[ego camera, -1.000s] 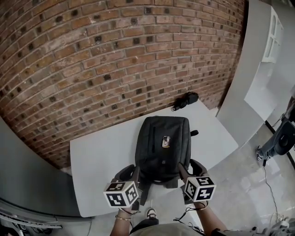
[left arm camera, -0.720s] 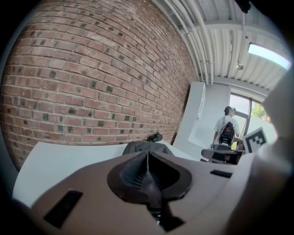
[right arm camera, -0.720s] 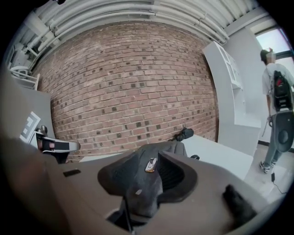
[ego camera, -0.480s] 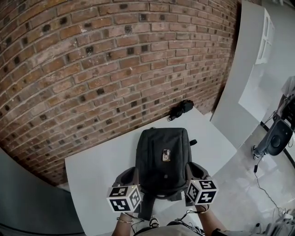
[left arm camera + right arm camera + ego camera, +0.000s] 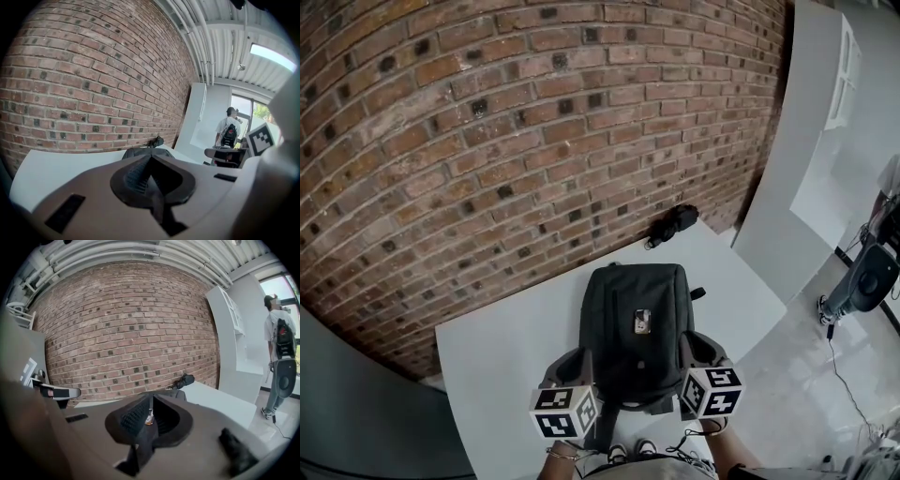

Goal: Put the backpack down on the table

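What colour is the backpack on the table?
The backpack is dark grey, nearly black. The head view shows it best.

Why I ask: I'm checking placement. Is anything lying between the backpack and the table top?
Nothing visible. The dark grey fabric backpack lies flat on the white table, and the small black object sits apart at its far edge.

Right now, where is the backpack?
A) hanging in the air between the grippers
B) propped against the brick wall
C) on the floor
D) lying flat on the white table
D: the backpack lies flat on the white table, with bare tabletop on both sides.
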The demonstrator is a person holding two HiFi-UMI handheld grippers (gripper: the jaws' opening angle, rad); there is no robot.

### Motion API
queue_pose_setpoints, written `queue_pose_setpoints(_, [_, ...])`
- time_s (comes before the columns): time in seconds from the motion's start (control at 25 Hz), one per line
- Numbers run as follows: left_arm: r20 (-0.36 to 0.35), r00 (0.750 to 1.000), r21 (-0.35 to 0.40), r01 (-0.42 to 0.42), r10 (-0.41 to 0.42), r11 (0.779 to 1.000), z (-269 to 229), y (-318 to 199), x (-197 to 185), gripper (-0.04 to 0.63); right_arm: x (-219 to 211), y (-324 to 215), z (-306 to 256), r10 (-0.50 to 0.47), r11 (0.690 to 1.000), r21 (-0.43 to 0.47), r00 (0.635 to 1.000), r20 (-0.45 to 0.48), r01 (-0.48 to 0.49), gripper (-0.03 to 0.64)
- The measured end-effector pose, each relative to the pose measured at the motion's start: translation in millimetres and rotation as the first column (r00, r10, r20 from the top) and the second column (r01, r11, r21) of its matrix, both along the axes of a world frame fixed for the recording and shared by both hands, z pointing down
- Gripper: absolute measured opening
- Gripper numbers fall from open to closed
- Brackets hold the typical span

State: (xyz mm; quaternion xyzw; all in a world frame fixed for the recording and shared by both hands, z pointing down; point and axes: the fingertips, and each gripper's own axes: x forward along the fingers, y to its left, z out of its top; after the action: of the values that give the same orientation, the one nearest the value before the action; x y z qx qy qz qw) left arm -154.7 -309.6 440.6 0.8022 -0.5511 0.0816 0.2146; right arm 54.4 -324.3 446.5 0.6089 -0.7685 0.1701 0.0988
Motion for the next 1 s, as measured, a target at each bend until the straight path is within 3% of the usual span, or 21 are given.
queue_pose_setpoints(0.28, [0.003, 1.000, -0.025, 0.014, -0.014, 1.000, 6, -2, 5, 0.014, 7, -1, 3, 0.005, 1.000, -0.010, 0.996, -0.091, -0.006, 0.031])
queue_pose_setpoints(1.0, [0.029, 0.999, -0.028, 0.037, -0.036, 0.999, 5, 11, 15, 0.014, 21, 7, -1, -0.015, 1.000, -0.011, 0.998, -0.069, 0.014, 0.031])
